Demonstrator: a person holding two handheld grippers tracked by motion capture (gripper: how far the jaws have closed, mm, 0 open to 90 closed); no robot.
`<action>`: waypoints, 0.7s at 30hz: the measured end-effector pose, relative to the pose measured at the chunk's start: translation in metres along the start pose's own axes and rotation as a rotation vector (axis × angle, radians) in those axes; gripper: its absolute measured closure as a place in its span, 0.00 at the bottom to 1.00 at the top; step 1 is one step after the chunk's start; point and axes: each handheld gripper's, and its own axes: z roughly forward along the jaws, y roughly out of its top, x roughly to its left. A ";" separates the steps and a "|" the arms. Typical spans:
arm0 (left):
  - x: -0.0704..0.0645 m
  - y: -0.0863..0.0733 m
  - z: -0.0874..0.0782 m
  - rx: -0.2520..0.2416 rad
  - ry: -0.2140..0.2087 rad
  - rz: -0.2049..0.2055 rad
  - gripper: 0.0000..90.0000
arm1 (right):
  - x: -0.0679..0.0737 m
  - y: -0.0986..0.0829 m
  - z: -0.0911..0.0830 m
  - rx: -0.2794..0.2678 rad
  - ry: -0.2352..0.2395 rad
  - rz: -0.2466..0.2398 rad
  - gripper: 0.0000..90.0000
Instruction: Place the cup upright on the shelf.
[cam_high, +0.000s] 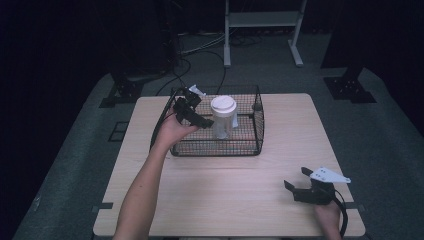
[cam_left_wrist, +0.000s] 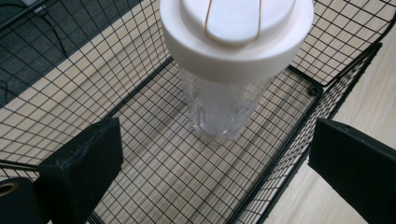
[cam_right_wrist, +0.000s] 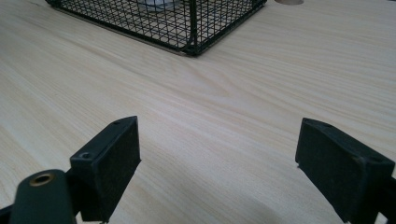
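Our right gripper (cam_high: 298, 186) rests jaws apart on the table (cam_high: 240, 200), while our left gripper (cam_high: 202, 120), jaws apart, hovers beside the white-lidded clear bottle (cam_high: 223, 117) standing in the wire basket (cam_high: 250, 145).

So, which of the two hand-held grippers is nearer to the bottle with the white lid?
The left hand-held gripper: it hangs open at the wire basket, beside the bottle. The right hand-held gripper rests open near the table's front edge.

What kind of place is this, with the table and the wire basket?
Probably a lab or recording studio: a bare wooden table ringed by dark curtains, cables trailing over the grey floor, and metal stand legs behind the wire basket.
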 end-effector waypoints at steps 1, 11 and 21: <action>-0.001 -0.001 -0.001 -0.006 -0.001 0.003 0.03 | 0.000 0.000 0.000 0.001 -0.001 -0.002 0.14; -0.012 -0.005 -0.010 -0.029 -0.016 0.040 0.03 | 0.000 0.000 0.000 0.004 -0.008 -0.003 0.14; -0.018 -0.023 -0.018 -0.041 -0.027 0.054 0.03 | 0.000 0.000 0.000 0.004 -0.009 -0.002 0.14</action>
